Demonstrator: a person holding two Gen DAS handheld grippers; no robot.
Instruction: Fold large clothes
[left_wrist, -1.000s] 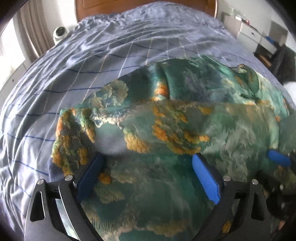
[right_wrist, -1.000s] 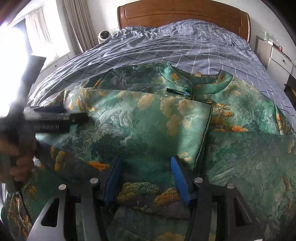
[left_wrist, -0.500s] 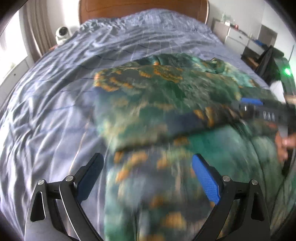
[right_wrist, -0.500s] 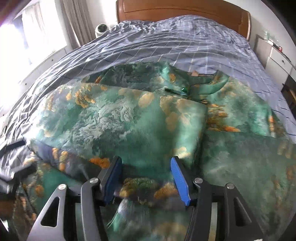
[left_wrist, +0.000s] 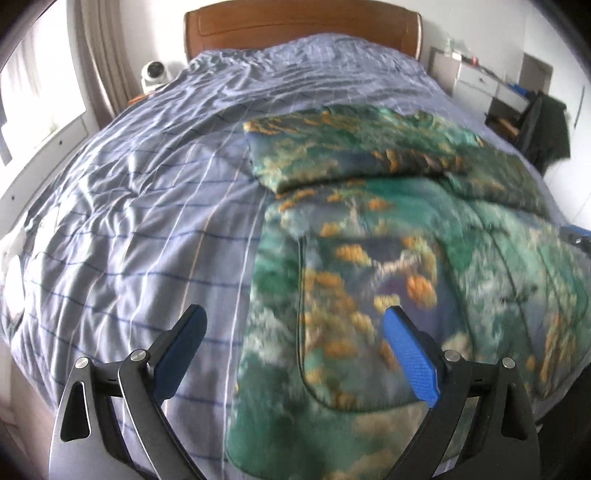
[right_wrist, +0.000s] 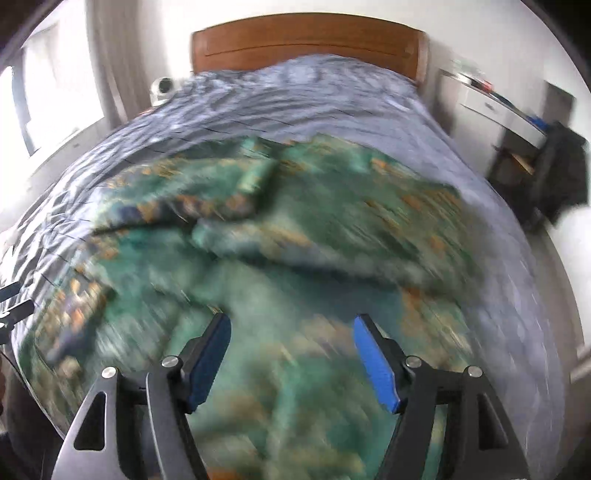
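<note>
A large green garment with orange and teal landscape print (left_wrist: 388, 251) lies on the bed, its upper part folded over into a thick band (left_wrist: 351, 147). My left gripper (left_wrist: 291, 339) is open and empty, held above the garment's left edge near the foot of the bed. My right gripper (right_wrist: 291, 350) is open and empty above the lower part of the garment (right_wrist: 295, 229). The right wrist view is blurred by motion. A bit of the right gripper shows at the left wrist view's right edge (left_wrist: 576, 234).
The bed has a grey-blue checked duvet (left_wrist: 140, 206) and a wooden headboard (left_wrist: 299, 33). A white camera (left_wrist: 153, 72) sits at the bed's far left. A white dresser (left_wrist: 480, 79) and a dark garment on a chair (left_wrist: 546, 125) stand at the right.
Both grippers have pulled back and up toward the foot of the bed. The right gripper's jaws opened wider and let go of the fabric. The folded sleeve section now lies across the garment.
</note>
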